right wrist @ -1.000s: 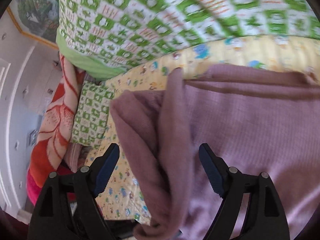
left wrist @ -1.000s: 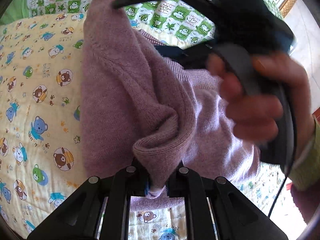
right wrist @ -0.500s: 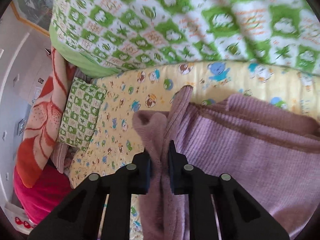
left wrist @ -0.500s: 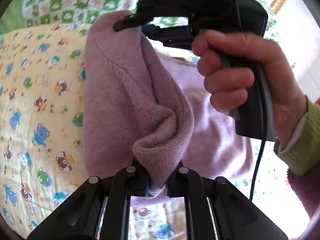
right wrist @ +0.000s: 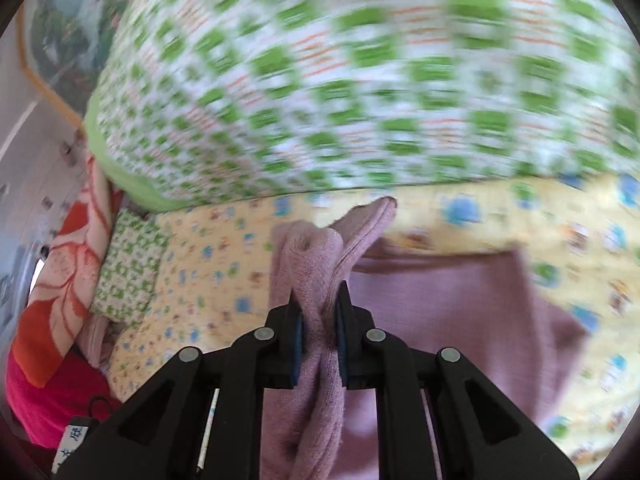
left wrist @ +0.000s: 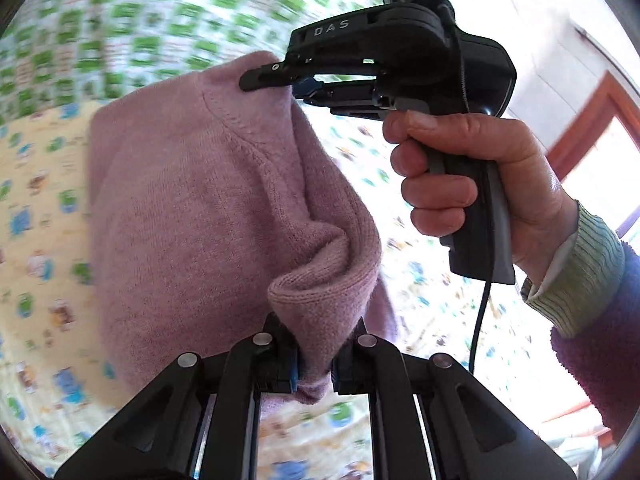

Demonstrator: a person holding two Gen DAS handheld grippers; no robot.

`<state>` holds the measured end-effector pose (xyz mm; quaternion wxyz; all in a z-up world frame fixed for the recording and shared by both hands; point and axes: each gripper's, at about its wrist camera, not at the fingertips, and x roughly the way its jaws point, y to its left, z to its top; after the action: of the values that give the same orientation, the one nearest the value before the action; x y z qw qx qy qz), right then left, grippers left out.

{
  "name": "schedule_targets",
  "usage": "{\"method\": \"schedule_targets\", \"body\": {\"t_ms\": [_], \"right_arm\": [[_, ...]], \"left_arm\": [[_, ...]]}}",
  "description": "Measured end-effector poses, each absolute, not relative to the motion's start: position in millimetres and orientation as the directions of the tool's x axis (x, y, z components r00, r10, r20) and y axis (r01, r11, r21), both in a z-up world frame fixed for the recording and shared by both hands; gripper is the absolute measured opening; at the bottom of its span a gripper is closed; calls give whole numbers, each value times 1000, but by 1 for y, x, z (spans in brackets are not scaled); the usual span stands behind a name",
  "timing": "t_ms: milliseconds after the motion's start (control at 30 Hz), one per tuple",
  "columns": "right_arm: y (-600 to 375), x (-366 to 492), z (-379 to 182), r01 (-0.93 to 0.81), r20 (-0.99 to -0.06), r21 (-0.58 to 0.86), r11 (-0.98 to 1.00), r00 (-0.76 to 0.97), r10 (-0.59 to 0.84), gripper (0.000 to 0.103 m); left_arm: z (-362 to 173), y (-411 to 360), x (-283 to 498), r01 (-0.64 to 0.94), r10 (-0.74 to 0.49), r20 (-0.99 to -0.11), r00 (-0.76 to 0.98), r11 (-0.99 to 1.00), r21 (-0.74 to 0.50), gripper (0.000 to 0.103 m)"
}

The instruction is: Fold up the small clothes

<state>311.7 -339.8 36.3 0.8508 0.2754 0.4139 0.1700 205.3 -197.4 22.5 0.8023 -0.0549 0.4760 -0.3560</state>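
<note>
Black handheld grippers, striped cuff and purple sleeve

The right gripper (left wrist: 298, 84) is matte black with "DAS" in pale letters, a grey trigger, blue pads and a thin black cable (left wrist: 478, 320); the left gripper (left wrist: 314, 364) shows silver screws; the hand (left wrist: 480, 176) wears a pale green ribbed cuff (left wrist: 576, 276) under a fuzzy purple sleeve (left wrist: 604, 356).

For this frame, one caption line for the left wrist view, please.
Left gripper and right gripper each pinch the mauve knit sweater above the cartoon-print sheet.

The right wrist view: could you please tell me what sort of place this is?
Most likely a bedroom: a yellow cartoon-print bedsheet, a green checked quilt piled behind it and a matching pillow at the bed's edge.
</note>
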Motion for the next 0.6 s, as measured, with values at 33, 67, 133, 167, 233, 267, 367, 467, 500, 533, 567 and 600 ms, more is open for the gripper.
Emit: {"method": "schedule_targets", "body": {"t_ms": [33,67,133,167,233,267,367,467,500,533,567,600], "right_arm": [[-348,306,32,-43,-616,607,794,606,504,15],[-356,300,27,-25,-619,607,795,613,491,15],[-375,286,15,14,-620,614,789,628,471,15],[-381,281,8,32,-623,617,786,630,463,15],[-393,273,-8,76,-642,616,784,626,443,15],[-396,271,-14,91,-650,613,785,623,436,15],[-402,268,-25,109,-655,610,785,627,422,15],[-401,269,-26,103,-645,608,787,642,415,15],[-400,269,-26,99,-651,594,799,642,404,15],[-399,269,-27,99,-661,576,812,640,391,15],[-399,269,-29,103,-666,568,817,640,382,15],[-401,269,-32,113,-668,568,815,641,377,15]], "left_arm": [[21,-205,203,531,-626,-728,281,733,-425,9],[17,-214,200,549,-626,-733,266,723,-418,9],[8,-232,193,576,-617,-749,241,712,-401,9],[4,-238,190,584,-611,-758,230,709,-395,9],[-6,-250,190,592,-594,-777,208,709,-384,9],[-10,-252,190,591,-590,-782,201,710,-383,9],[-20,-256,201,575,-583,-791,186,717,-393,9],[-24,-258,207,566,-584,-793,176,719,-403,9],[-27,-258,206,566,-583,-794,174,719,-404,9],[-28,-259,206,569,-582,-795,173,718,-402,9],[-28,-260,207,572,-581,-795,173,717,-399,9],[-30,-262,207,579,-580,-796,173,714,-395,9]]}}
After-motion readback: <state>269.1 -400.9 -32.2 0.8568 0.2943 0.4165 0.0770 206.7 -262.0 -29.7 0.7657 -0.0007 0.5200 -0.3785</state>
